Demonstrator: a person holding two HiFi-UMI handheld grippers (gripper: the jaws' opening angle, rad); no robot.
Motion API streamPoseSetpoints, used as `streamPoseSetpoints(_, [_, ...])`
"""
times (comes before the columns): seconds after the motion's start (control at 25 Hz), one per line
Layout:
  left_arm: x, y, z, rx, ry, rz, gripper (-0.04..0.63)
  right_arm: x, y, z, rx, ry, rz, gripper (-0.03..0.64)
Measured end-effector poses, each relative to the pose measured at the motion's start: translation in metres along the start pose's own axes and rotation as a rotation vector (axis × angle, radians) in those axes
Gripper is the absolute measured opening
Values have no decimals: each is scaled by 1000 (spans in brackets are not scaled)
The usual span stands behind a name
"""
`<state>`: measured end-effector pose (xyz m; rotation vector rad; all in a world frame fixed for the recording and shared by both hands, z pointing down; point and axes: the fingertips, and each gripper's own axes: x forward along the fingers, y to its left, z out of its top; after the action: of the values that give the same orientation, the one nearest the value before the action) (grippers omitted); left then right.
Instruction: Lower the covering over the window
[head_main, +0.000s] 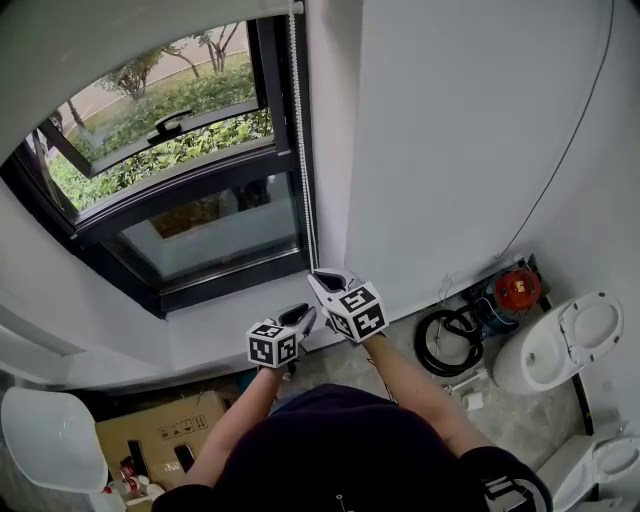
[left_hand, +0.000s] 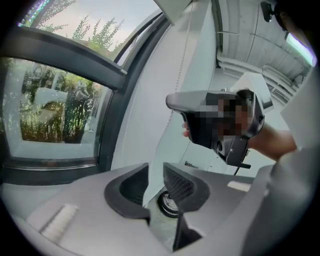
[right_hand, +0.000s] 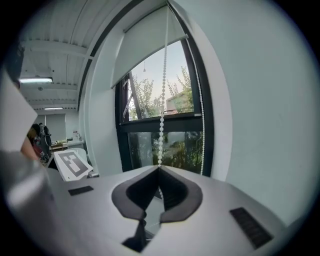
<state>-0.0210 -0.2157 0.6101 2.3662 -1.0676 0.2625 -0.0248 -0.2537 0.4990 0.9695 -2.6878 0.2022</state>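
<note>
A white bead chain (head_main: 303, 150) hangs down the right side of the dark-framed window (head_main: 190, 200). My right gripper (head_main: 328, 279) is shut on this chain low down, near the sill. In the right gripper view the chain (right_hand: 162, 100) runs straight up from the closed jaw tips of the right gripper (right_hand: 159, 170) to the white roller blind (right_hand: 150, 42), which covers only the top of the window. A second strand (right_hand: 201, 130) hangs beside the frame. My left gripper (head_main: 303, 316) sits just below and left of the right one. The left gripper (left_hand: 156, 172) is open, with no bead showing in the gap.
Below the window runs a white sill (head_main: 200, 345). On the floor at the right are a toilet (head_main: 555, 350), a black coiled hose (head_main: 445, 340) and a red device (head_main: 517, 288). A cardboard box (head_main: 165, 430) and a white lid (head_main: 50, 440) lie at the lower left.
</note>
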Motion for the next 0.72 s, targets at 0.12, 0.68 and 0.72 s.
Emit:
streamPoseSetpoints(0.12, [-11, 2, 24, -17, -72, -1, 135, -1, 0, -2, -7, 2, -2, 12])
streamPoseSetpoints(0.68, [-66, -66, 204, 228, -413, -98, 133, -1, 4, -5, -11, 1, 4, 12])
streamPoseSetpoints(0.72, [-64, -69, 209, 241, -408, -101, 133, 0, 6, -5, -13, 0, 7, 12])
